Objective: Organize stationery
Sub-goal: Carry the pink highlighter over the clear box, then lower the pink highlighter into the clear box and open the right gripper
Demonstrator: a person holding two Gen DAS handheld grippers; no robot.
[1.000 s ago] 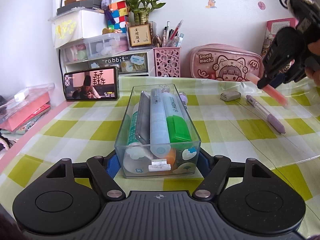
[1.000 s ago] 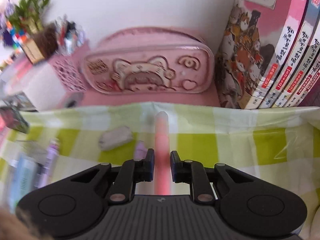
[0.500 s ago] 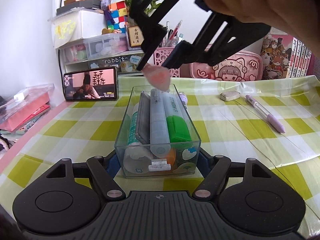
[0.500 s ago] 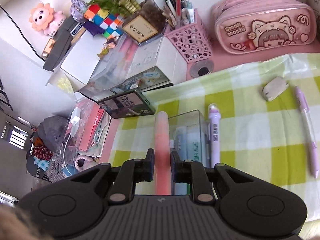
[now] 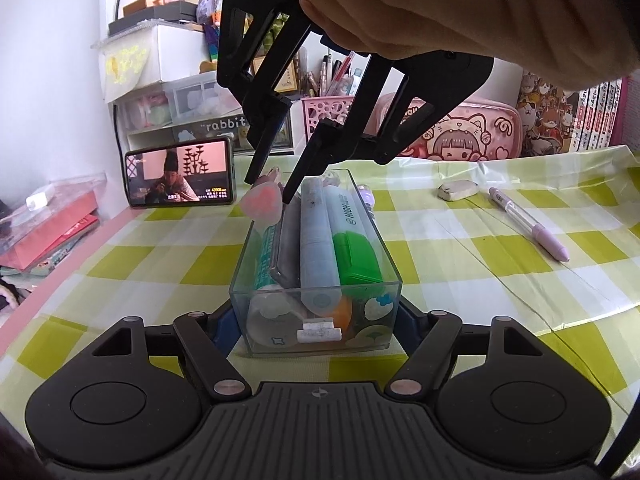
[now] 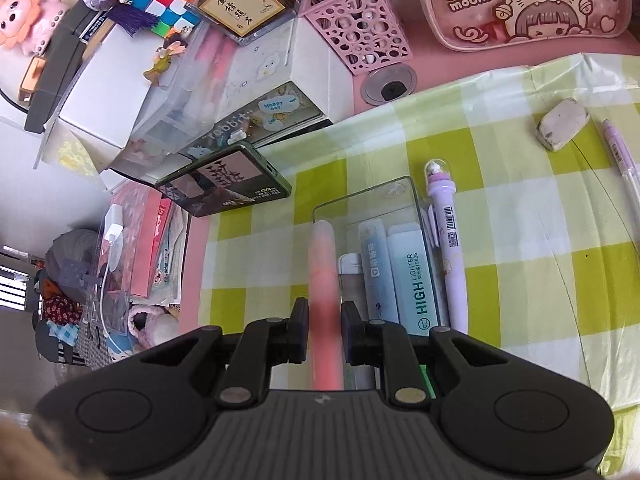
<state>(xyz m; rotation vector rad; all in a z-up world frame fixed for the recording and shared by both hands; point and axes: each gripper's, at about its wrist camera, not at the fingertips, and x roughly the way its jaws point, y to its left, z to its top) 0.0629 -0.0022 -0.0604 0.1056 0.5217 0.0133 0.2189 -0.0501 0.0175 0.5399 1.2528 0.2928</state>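
A clear plastic box (image 5: 316, 264) holds several highlighters and pens. My left gripper (image 5: 316, 320) has its jaws shut on the box's near end. My right gripper (image 5: 268, 188) is shut on a pink pen (image 5: 262, 204) and holds it over the box's far left corner. In the right wrist view the pink pen (image 6: 324, 280) runs forward between the jaws of the right gripper (image 6: 325, 322), its tip over the left rim of the box (image 6: 372, 196). A purple pen (image 6: 448, 248) lies along the box's right side.
A purple mechanical pencil (image 5: 528, 224) and a grey eraser (image 5: 458, 190) lie on the green checked cloth at the right. A phone (image 5: 180, 176), a pink pen cup (image 5: 326, 112), a pink pencil case (image 5: 456, 128), storage drawers and books line the back.
My right gripper has carried the pink pen from the right side of the table to above the box and lowered it towards the far left corner. The left gripper has kept still.
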